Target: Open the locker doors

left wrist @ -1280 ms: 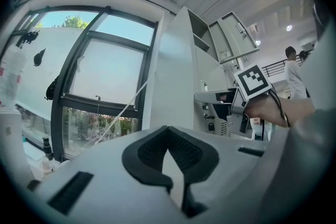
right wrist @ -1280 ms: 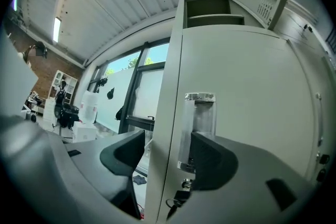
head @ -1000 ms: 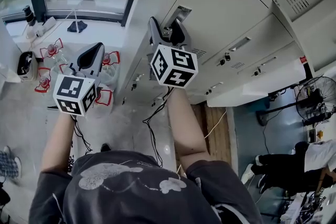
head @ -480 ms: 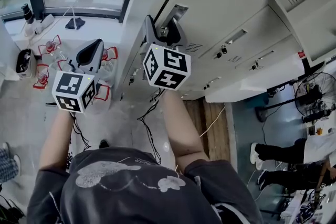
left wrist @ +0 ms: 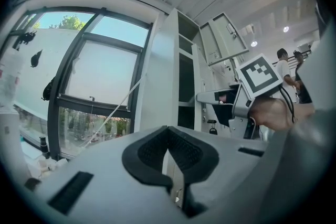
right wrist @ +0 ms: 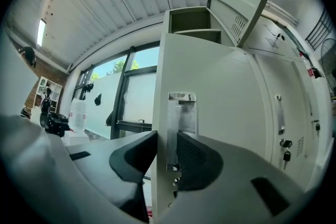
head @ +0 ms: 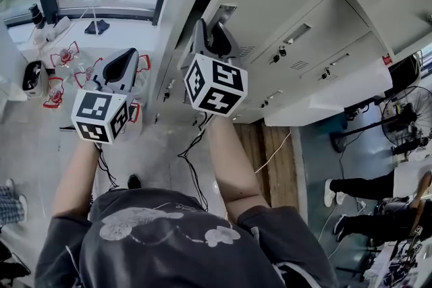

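The locker door [right wrist: 220,113] filled the middle of the right gripper view, a tall pale panel whose free edge ran down the centre of the frame. Its bright metal handle [right wrist: 181,128] sat just beside that edge. The right gripper [right wrist: 167,157] had just been closing, and it stood clamped there. One dark pad was against the door's edge and the other against the far side of the handle, so the handle strip and the door's lip lay between the jaws. That hold across the edge looked chosen so that a pull would swing the panel on its hinges rather than slip off a flat face. In the head view a dark gap showed along the door's top, at the upper middle of the frame, which suggested it was already slightly ajar.

Above it, at the top of the right gripper view, an upper locker door [right wrist: 239,2] hung wide open, its shelf space bare. To the right, the neighbouring doors [right wrist: 278,113] were closed, with keys [right wrist: 286,144] hanging from a lock.

The left gripper [left wrist: 168,136] was pinched together on nothing. It was held out at the left of the head view, clear of the cabinet, probably kept out of the door's swing. Beyond it lay a large window [left wrist: 100,97]. A standing person [head: 358,195] and a fan [head: 405,125] occupied the head view's right edge.
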{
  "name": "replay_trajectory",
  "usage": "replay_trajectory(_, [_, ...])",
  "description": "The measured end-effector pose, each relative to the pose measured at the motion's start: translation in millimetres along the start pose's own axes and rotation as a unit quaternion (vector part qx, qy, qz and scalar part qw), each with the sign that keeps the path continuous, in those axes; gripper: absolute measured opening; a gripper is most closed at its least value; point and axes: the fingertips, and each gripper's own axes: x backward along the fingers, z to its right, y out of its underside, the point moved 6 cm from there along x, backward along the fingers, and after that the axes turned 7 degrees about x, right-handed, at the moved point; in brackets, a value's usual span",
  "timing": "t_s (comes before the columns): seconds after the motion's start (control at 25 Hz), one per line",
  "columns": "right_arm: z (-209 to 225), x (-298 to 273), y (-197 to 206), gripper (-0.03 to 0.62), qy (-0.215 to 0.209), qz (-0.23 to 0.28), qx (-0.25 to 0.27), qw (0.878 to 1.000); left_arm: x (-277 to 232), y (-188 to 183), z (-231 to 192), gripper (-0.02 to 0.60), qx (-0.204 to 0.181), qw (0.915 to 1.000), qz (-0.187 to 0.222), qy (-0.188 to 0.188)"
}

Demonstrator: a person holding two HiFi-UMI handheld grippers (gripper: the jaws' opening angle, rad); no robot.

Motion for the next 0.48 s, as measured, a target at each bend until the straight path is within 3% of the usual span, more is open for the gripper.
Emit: replay_trajectory(0.48, [17, 44, -2, 0.132, -0.048, 0.002, -0.011, 0.999, 4, 9, 53, 0.009, -0.001, 0.9998, -0.014, 0.012])
